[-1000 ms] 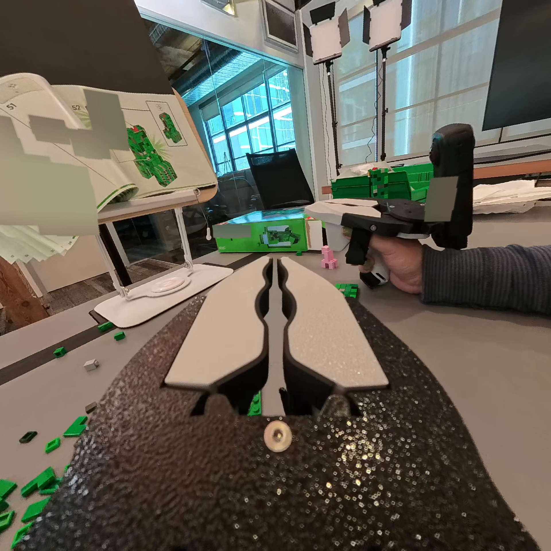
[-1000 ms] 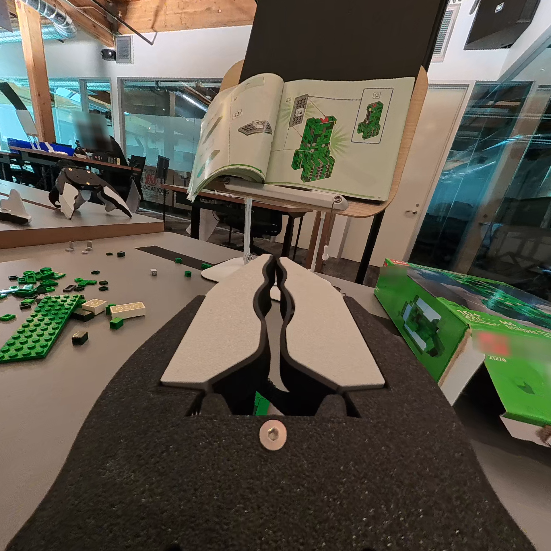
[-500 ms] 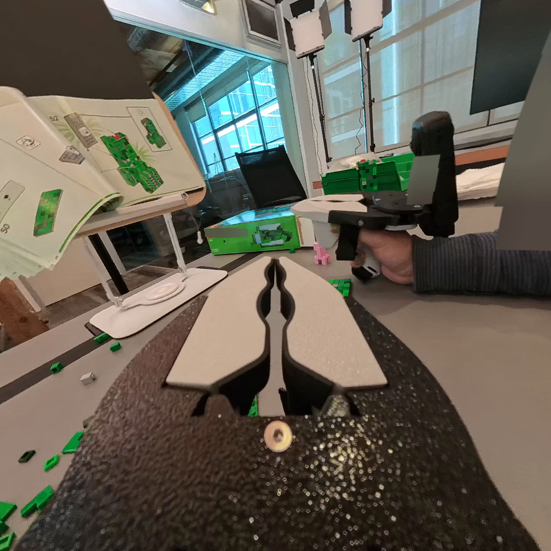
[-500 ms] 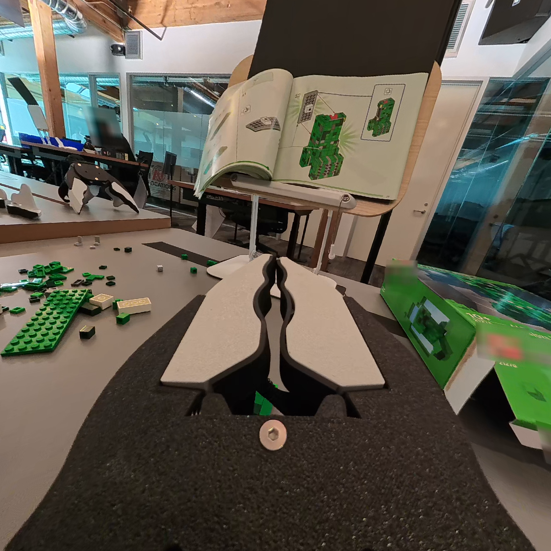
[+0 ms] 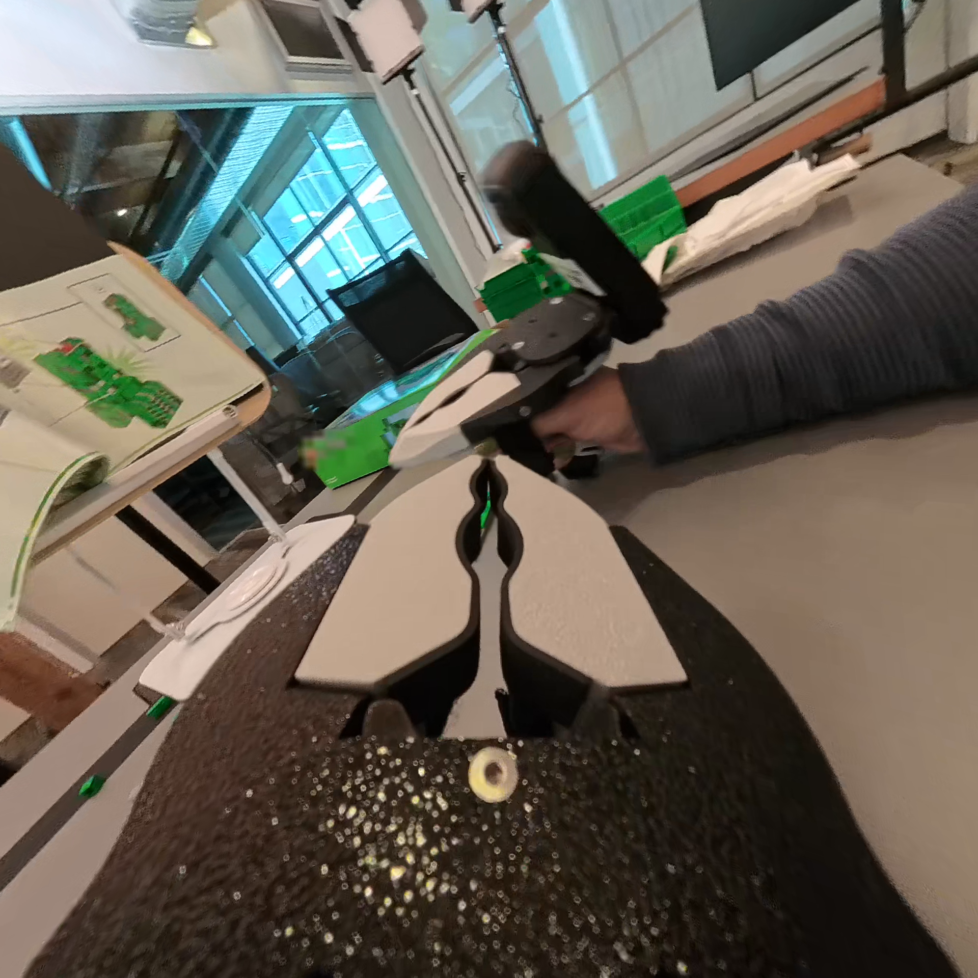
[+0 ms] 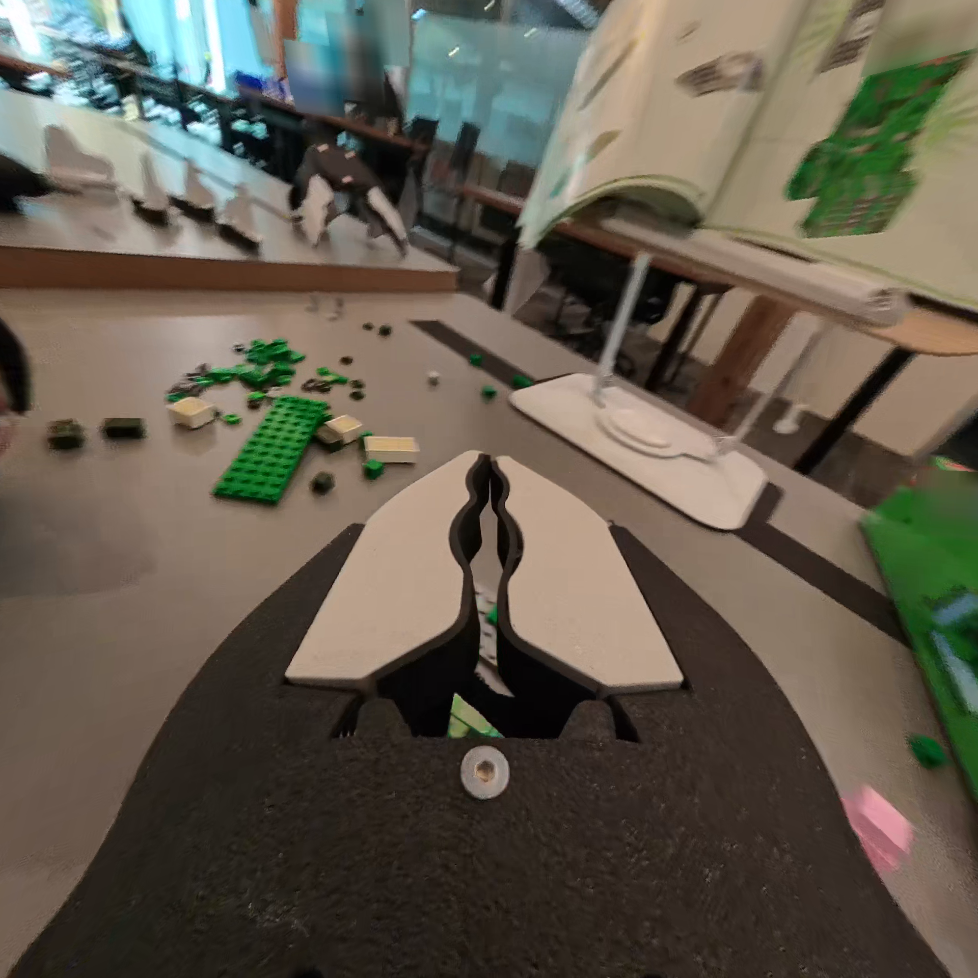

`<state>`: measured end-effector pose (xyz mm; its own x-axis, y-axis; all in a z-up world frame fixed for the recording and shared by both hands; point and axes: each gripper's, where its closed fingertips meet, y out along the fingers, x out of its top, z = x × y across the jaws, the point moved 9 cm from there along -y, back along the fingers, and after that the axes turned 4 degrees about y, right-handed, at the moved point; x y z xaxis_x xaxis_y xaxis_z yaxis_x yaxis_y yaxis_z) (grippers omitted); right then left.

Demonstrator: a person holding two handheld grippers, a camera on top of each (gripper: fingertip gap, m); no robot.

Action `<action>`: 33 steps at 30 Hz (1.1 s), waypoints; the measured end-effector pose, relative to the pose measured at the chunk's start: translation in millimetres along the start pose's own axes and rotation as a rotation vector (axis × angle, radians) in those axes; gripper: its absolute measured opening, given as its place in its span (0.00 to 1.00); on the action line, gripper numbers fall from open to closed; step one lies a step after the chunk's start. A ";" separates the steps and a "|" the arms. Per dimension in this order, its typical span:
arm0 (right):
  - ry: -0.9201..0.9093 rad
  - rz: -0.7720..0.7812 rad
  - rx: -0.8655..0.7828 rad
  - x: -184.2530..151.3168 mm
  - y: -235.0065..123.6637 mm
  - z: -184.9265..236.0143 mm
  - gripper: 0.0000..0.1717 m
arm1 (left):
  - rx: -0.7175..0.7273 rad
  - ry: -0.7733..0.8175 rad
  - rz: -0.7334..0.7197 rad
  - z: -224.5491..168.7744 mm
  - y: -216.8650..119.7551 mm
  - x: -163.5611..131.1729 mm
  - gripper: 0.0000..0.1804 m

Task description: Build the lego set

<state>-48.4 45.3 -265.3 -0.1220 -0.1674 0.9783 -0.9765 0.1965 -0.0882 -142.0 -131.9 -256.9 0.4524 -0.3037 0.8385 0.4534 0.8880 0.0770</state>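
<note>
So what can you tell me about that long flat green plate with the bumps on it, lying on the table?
The green plate is a thin, flat rectangular building plate of shiny plastic, covered in rows of round studs. It lies flat on the grey table, angled diagonally, ahead and to the left of the right tool, which does not touch it. A cream brick sits against its far right edge, and small green and dark pieces are scattered around it. The picture is slightly blurred.
</note>
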 end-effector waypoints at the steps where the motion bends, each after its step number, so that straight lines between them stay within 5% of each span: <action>1: 0.008 0.034 0.053 3.9 4.6 6.2 0.00 | -0.018 0.026 0.000 -4.4 0.7 1.8 0.00; 5: -0.013 0.203 0.271 25.7 45.9 22.9 0.02 | -0.072 0.100 0.001 -16.6 3.9 5.8 0.00; 8: -0.102 0.348 0.468 39.8 85.8 34.7 0.13 | -0.074 0.115 0.008 -13.7 2.0 4.1 0.00; 18: -0.630 0.702 1.066 65.7 199.1 80.2 0.09 | -0.048 0.035 -0.004 -5.3 -0.7 0.3 0.00; 24: -0.860 0.809 1.044 57.1 230.6 96.6 0.00 | -0.041 0.016 -0.006 -2.7 -2.4 -0.7 0.00; 33: -0.906 0.957 1.197 37.8 234.8 104.2 0.04 | -0.041 -0.003 -0.009 -1.2 -1.9 -0.9 0.00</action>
<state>-300.8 -15.6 -268.6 -0.3173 -0.9371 0.1459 -0.0457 -0.1385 -0.9893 -142.4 -133.7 -258.4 0.4457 -0.3104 0.8396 0.4889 0.8701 0.0622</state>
